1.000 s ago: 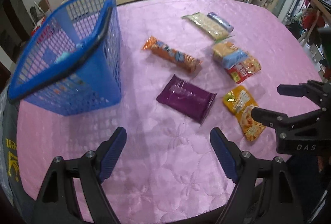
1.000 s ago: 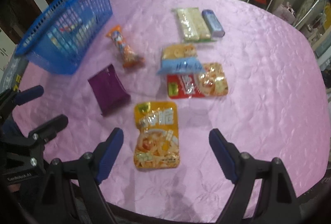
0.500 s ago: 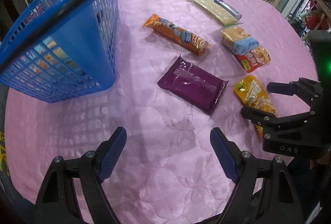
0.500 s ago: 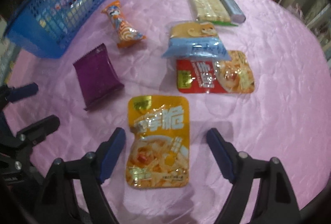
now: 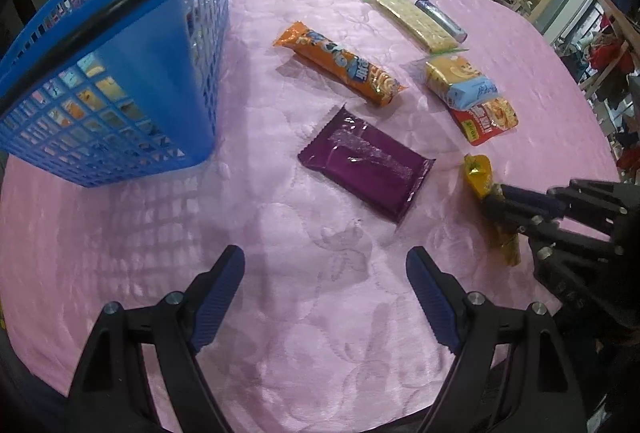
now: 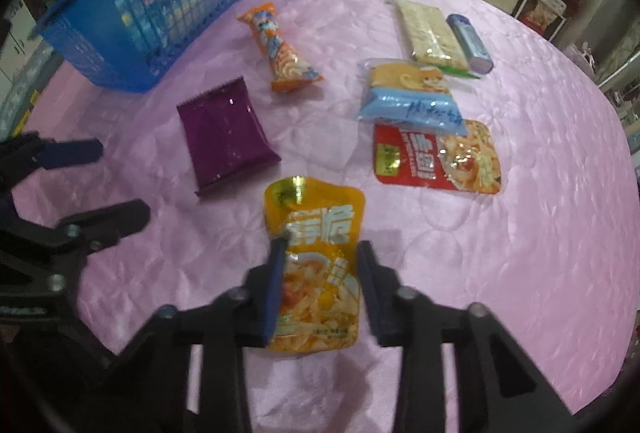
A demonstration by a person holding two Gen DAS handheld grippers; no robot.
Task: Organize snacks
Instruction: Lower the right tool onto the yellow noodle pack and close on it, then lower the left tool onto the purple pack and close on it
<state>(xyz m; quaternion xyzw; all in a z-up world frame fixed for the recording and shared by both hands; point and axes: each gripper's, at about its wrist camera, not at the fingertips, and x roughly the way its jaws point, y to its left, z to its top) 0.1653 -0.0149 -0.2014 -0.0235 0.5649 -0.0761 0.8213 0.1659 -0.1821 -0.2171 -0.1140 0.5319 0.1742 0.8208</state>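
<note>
Right fingers: right gripper [image 6: 320, 289] is closing its jaws on the yellow pouch [image 6: 316, 233]; the pouch lies between them, pads at its sides.
Left fingers: left gripper [image 5: 326, 297] stands wide open over bare cloth, holding nothing.
Ahead of left fingers: purple pack [image 5: 366, 169], orange pack [image 5: 340, 63], basket [image 5: 120, 73] to their left.
Right view only: pouch's printed face, with large Chinese characters I cannot read; red pouch [image 6: 438, 159] flat beyond the right fingers.
Left view only: pouch edge-on in the right gripper's tips.
Surface: pink quilted cloth [image 5: 280, 233].
Room: cabinets, shelves behind.
</note>
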